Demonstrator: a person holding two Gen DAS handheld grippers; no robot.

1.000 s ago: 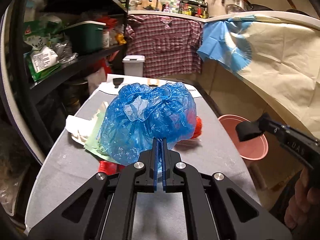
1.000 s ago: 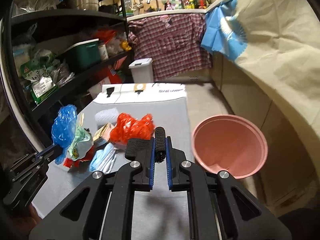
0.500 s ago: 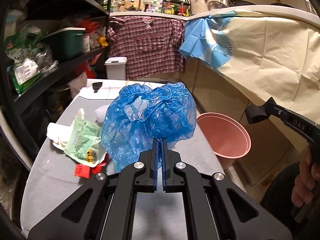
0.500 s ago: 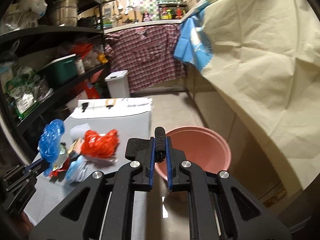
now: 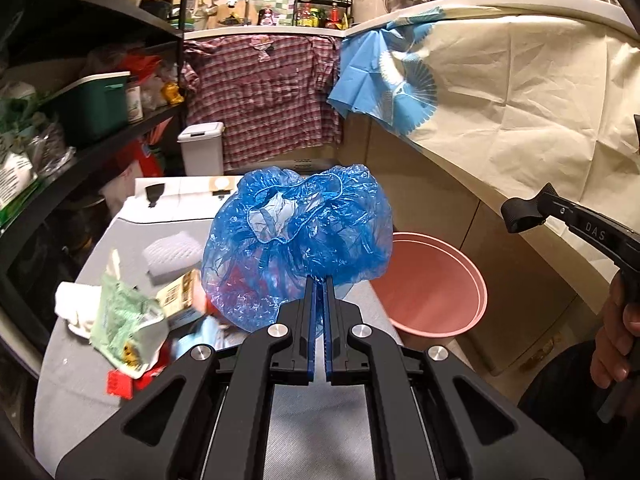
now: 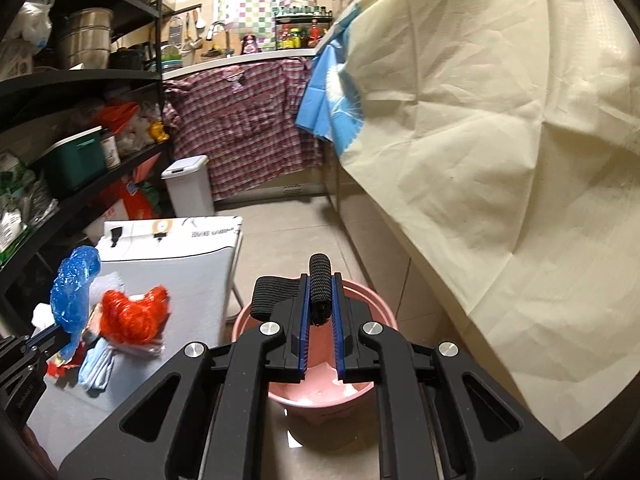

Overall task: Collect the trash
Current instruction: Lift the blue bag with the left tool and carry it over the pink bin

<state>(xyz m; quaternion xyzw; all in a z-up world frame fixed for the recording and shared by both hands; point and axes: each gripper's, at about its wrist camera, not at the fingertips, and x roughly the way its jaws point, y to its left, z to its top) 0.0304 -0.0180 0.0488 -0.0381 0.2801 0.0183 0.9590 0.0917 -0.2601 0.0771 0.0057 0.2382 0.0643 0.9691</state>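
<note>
My left gripper (image 5: pixel 319 280) is shut on a crumpled blue plastic cap (image 5: pixel 298 236) and holds it up over the grey table (image 5: pixel 76 396). The same blue plastic cap (image 6: pixel 74 280) shows at the left of the right wrist view. My right gripper (image 6: pixel 320 292) is shut on a rolled black strap (image 6: pixel 319 288), above the pink bucket (image 6: pixel 360 308) on the floor. From the left wrist view that pink bucket (image 5: pixel 432 284) stands right of the table, with the right gripper (image 5: pixel 524 216) above and beyond it. More trash lies on the table: a red plastic bag (image 6: pixel 134 314), a green wrapper (image 5: pixel 120 316), white tissue (image 5: pixel 72 308).
A white cardboard box (image 6: pixel 168 244) sits at the table's far end, with a white lidded bin (image 6: pixel 188 188) behind it. Dark shelves (image 5: pixel 80 160) full of goods line the left. A cream cloth (image 6: pixel 500 160) covers the counter on the right. A person's hand (image 5: pixel 616 344) grips the right tool.
Both grippers swung to the right with their loads. The right one now hangs over the pink bucket instead of the table. The blue cap has drifted toward the bucket side.
</note>
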